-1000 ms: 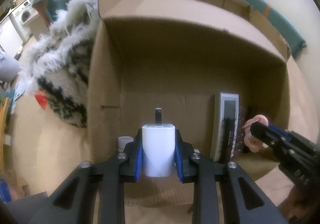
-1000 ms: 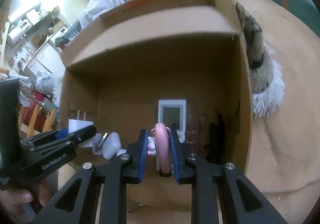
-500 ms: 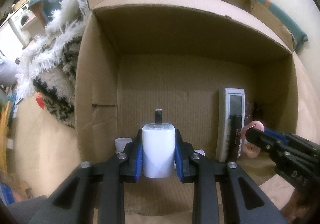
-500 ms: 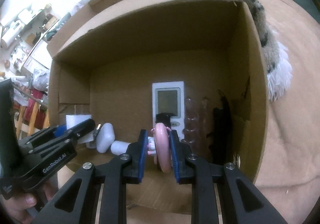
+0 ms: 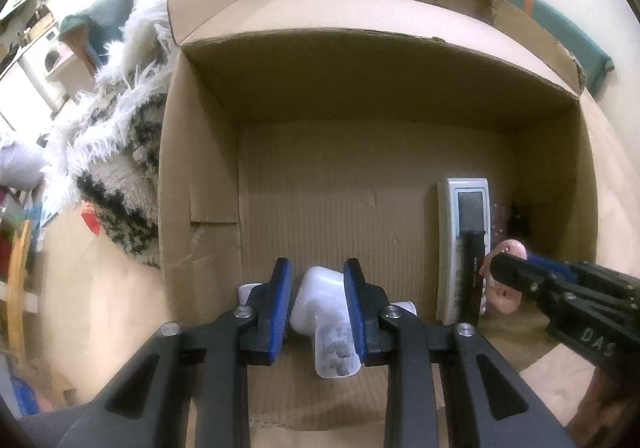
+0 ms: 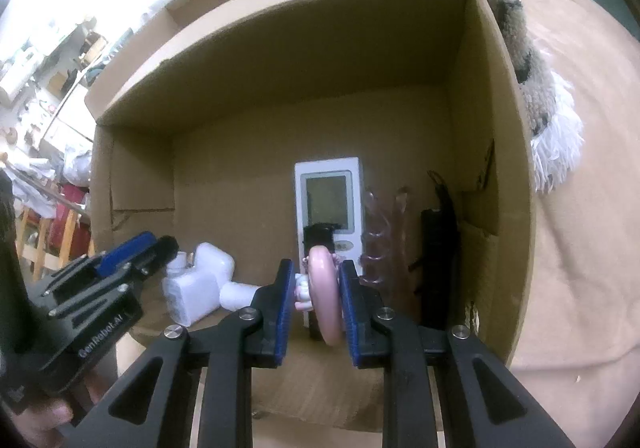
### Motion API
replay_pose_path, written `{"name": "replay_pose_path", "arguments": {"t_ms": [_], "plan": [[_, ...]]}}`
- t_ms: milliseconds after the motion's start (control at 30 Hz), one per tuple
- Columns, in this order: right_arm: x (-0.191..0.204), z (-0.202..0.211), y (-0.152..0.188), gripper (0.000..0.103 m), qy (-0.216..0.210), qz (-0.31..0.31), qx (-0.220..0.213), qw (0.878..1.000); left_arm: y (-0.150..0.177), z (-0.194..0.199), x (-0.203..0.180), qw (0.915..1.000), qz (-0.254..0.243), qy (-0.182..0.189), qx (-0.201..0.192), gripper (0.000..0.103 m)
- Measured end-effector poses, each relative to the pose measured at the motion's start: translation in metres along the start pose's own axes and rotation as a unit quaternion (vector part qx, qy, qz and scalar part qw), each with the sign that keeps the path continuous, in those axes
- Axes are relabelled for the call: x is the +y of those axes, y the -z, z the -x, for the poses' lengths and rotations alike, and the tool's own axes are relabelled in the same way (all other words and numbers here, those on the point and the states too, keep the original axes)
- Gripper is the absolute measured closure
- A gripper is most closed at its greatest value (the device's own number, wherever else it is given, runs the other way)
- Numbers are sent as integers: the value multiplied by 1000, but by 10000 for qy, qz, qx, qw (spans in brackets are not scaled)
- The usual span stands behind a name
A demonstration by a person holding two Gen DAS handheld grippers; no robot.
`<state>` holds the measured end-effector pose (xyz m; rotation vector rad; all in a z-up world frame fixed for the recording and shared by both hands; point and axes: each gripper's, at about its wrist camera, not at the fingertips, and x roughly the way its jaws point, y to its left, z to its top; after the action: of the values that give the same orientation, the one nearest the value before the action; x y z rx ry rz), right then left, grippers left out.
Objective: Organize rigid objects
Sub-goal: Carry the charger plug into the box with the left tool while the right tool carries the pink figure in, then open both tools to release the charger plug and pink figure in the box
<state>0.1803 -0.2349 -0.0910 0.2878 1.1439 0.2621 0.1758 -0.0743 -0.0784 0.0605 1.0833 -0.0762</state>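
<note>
An open cardboard box (image 5: 200,184) lies on its side. My left gripper (image 5: 316,296) is open inside it; a white charger (image 5: 320,304) lies tilted between the jaws on the box floor. It also shows in the right wrist view (image 6: 200,284). My right gripper (image 6: 314,288) has opened around a pink round toy (image 6: 324,292), which stands on edge between the jaws and also shows in the left wrist view (image 5: 508,280). A white remote (image 6: 328,204) leans on the back wall.
A clear pink item (image 6: 380,236) and a black item (image 6: 436,248) stand by the box's right wall. A black stick (image 5: 472,276) leans on the remote. A furry black-and-white blanket (image 5: 112,168) lies left of the box on a tan surface (image 6: 580,288).
Both grippers moved deeper into the box. The left jaws opened and the white charger dropped and tipped over. The right jaws widened around the pink toy.
</note>
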Motion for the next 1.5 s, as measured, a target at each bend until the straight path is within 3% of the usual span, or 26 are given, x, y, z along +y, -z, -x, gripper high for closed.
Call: {"name": "replay_pose_path", "arguments": {"t_ms": [167,233,267,300,467,733,1000,1233,1333,1500], "plan": [[-1,7,0,75,-172,-25,-141,9998,1,5,-3,10000,-22,-22,-7,73],[0,12,-1,54,-227,-1,-265,9994,2,8,-4,10000,-11,-64,-67,55],[1,16,-2,31,-259,10,-364,9990,3,9,-4,9999,-6,-110,-111,50],[2,20,-2,27,-274,11,-458,9986,3,11,-4,9998,2,-155,-155,42],[3,23,-3,27,-260,35,-500,9984,0,20,-3,9994,78,-188,-276,34],[5,29,-3,27,-223,4,-541,9983,2,28,-2,9990,105,-379,-223,33],[3,48,8,27,-211,-58,-681,9974,6,44,10,9989,137,-334,-305,33],[4,59,25,27,-104,-18,-640,9979,29,53,26,9983,434,-374,-94,33],[6,65,35,27,-88,-6,-640,9979,41,60,34,9967,551,-591,-105,33],[6,68,59,27,-231,-179,-505,9983,61,64,51,9948,861,-530,73,33]]}}
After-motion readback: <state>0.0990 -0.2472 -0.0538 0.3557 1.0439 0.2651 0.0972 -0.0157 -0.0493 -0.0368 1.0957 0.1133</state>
